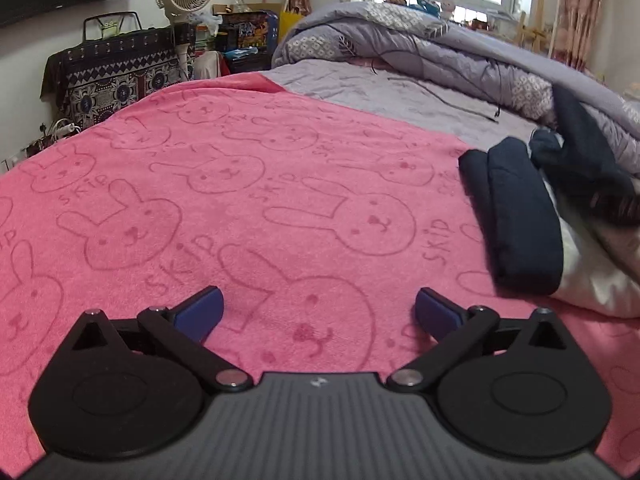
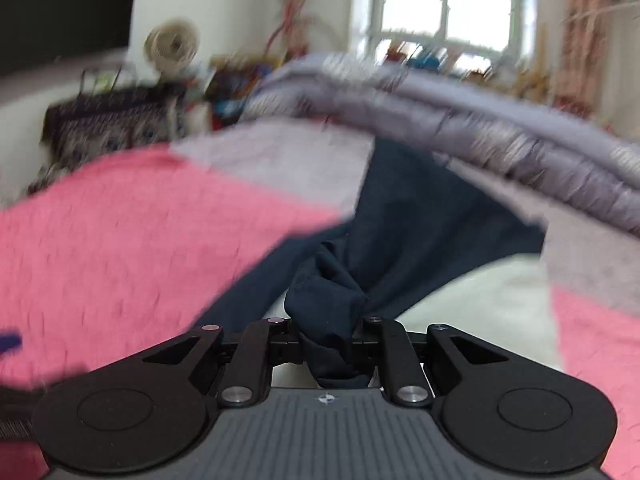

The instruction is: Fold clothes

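Right wrist view shows a dark navy garment [image 2: 416, 216] bunched and unfolded, pinched between the right gripper [image 2: 326, 330] fingers and trailing onto the pink bunny towel [image 2: 120, 220]. A folded navy piece [image 1: 516, 216] already lies at the towel's right edge. Left gripper [image 1: 318, 312] hovers spread and empty, so most folding seems left.

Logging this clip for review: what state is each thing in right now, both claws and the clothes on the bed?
Left claw: open, empty, over the pink towel.
Right claw: shut on the navy garment, which is bunched at the grip and trailing away.
Folded navy clothes: lying on the towel's right edge.
Purple quilt: heaped at the far side.
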The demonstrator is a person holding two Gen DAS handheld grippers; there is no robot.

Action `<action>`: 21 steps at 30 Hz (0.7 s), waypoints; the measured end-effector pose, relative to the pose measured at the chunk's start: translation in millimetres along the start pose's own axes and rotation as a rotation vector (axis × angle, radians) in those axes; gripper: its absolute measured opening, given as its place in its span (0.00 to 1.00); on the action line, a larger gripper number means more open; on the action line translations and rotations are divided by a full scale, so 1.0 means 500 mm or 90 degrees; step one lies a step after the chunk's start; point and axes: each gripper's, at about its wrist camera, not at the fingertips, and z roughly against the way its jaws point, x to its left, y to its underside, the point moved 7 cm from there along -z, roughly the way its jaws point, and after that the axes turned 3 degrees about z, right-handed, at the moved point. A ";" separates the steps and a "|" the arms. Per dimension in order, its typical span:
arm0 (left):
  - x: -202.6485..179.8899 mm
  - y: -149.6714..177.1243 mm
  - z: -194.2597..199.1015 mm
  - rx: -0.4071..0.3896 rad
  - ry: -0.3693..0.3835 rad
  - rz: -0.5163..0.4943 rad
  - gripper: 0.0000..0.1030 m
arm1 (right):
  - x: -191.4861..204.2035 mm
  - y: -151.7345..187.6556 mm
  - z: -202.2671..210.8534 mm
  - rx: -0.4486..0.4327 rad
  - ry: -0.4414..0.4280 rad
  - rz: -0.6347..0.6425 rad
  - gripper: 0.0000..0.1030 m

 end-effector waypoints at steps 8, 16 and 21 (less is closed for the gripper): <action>0.009 -0.002 0.007 -0.007 0.017 0.017 1.00 | 0.090 -0.005 -0.020 0.007 -0.017 0.148 0.19; 0.007 -0.001 0.006 -0.006 0.013 0.012 1.00 | 0.080 0.040 0.001 0.049 -0.206 0.059 0.89; 0.006 -0.001 0.005 -0.006 0.012 0.011 1.00 | 0.015 0.012 0.091 -0.013 -0.244 -0.041 0.78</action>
